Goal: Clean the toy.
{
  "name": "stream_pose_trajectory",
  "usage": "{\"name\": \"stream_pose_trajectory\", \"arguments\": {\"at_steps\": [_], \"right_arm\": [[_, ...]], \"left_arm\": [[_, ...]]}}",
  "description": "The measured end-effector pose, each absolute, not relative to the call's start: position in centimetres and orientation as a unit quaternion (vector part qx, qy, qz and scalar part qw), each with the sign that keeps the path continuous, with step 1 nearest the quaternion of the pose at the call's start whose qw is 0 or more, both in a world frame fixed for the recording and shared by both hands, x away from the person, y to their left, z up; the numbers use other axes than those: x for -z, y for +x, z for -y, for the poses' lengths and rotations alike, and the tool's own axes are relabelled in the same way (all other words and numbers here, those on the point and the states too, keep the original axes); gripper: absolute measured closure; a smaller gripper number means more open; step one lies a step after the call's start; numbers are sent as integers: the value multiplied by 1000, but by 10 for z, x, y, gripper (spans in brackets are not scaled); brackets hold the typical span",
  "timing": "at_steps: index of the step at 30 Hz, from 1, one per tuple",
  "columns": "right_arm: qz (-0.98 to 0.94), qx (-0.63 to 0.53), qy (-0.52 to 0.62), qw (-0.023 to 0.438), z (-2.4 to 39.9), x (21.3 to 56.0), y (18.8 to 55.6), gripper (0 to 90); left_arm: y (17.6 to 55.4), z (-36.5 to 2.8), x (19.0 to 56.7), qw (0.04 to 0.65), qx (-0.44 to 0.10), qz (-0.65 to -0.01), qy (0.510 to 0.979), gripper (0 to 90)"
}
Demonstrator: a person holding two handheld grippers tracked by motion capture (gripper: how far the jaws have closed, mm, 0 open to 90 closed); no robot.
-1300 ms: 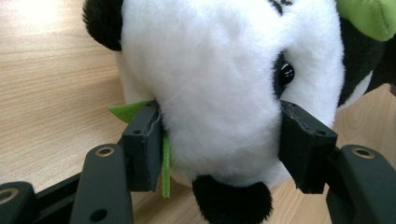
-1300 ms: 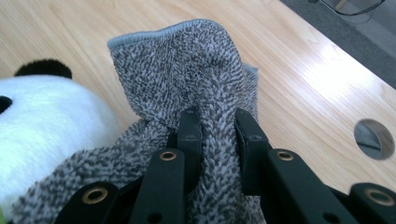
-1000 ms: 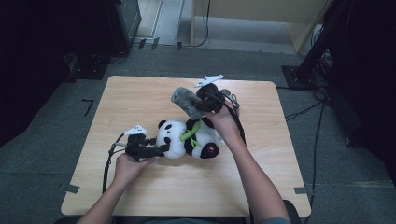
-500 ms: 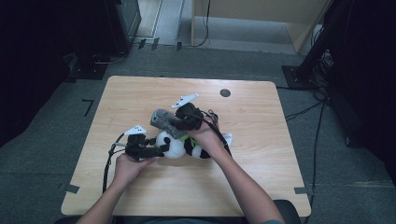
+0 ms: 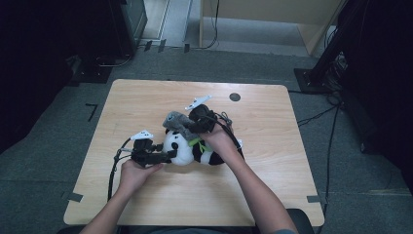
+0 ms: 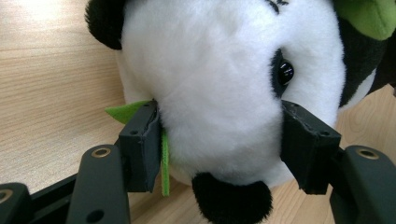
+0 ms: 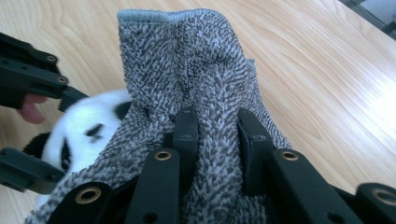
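Note:
A black-and-white panda plush (image 5: 182, 148) with green felt leaves lies on its side in the middle of the wooden table (image 5: 272, 170). My left gripper (image 5: 168, 155) is shut on its head; in the left gripper view the two jaws press into the white head (image 6: 210, 79) from both sides, and a green leaf (image 6: 123, 112) is caught at the left jaw. My right gripper (image 5: 191, 127) is shut on a grey terry cloth (image 5: 174, 121), which it holds just above the panda's head. In the right gripper view the cloth (image 7: 205, 70) bunches between the jaws, with the panda (image 7: 88, 133) below.
A small dark round mark (image 5: 234, 96) sits near the table's far edge. Cables trail from both grippers across the tabletop. Dark equipment and cables stand on the floor around the table. Bare wood lies to the left, right and front.
My right gripper has carried the grey cloth from the far right of the panda leftward and nearer, to just over its head. The left gripper has kept its hold.

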State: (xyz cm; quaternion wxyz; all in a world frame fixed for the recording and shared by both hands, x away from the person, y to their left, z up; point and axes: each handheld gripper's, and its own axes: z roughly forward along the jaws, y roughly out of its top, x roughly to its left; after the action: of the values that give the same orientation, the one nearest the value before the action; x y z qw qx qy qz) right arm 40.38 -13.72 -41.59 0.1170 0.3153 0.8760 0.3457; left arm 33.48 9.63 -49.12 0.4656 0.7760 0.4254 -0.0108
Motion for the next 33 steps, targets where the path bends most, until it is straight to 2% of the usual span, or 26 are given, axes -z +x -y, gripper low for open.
{"name": "stream_pose_trajectory", "arguments": {"at_steps": [4, 6, 15, 21, 33], "right_arm": [[-879, -336, 317, 121, 141, 416, 406, 737], [-882, -325, 311, 137, 141, 416, 407, 738], [-871, -338, 333, 128, 156, 415, 415, 739], [-859, -345, 350, 147, 168, 410, 416, 747], [-821, -401, 371, 165, 203, 379, 408, 763]], "left_arm": [[335, -96, 491, 467, 12, -427, 774, 365], [335, -96, 491, 467, 13, -429, 773, 365], [335, -95, 491, 469, 15, -430, 772, 367], [335, -95, 491, 467, 13, -428, 774, 367], [336, -99, 495, 477, 23, -425, 769, 358]]}}
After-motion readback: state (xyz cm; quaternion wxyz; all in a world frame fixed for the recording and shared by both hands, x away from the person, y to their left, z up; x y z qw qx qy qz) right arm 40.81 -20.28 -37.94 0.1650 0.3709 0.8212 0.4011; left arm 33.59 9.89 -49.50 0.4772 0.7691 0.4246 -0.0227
